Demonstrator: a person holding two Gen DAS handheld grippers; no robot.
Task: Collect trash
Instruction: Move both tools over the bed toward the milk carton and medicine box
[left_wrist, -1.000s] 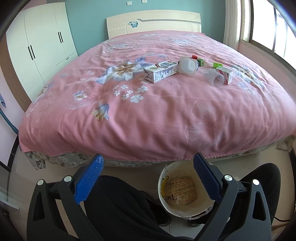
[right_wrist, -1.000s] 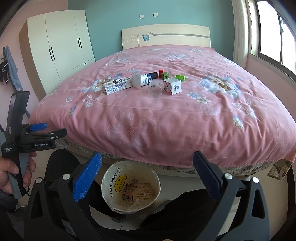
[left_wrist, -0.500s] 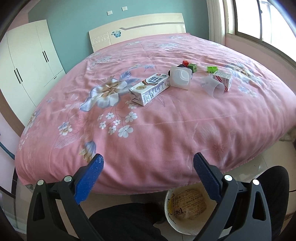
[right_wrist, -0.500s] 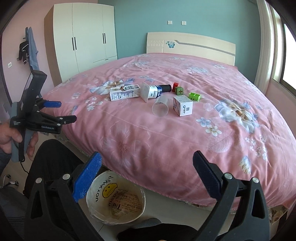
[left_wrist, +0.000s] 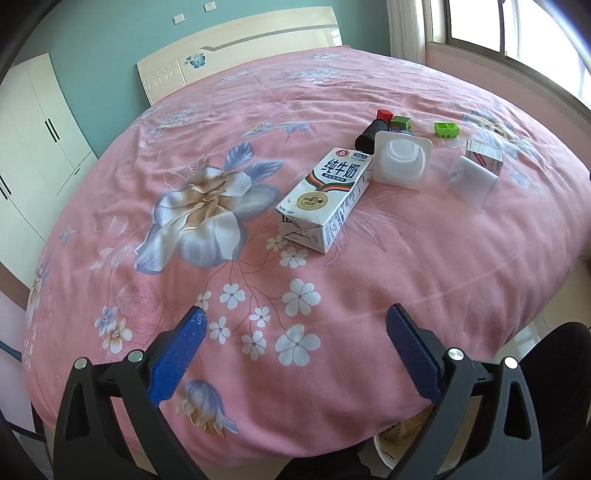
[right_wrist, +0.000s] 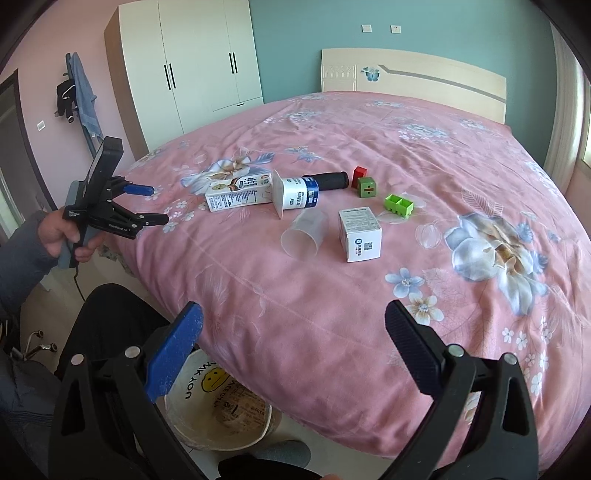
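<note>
Both grippers' fingers (left_wrist: 177, 354) (right_wrist: 413, 343) spread wide, empty, above the bed (left_wrist: 369, 288).

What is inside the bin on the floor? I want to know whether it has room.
The bin holds a printed plastic liner with paper at the bottom; the right gripper hides part.

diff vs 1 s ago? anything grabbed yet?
Nothing grabbed. Both grippers moved up and in over the bed: the left gripper now faces the milk carton, and the right gripper the clear cup. Both remain open; the items lie unmoved.
</note>
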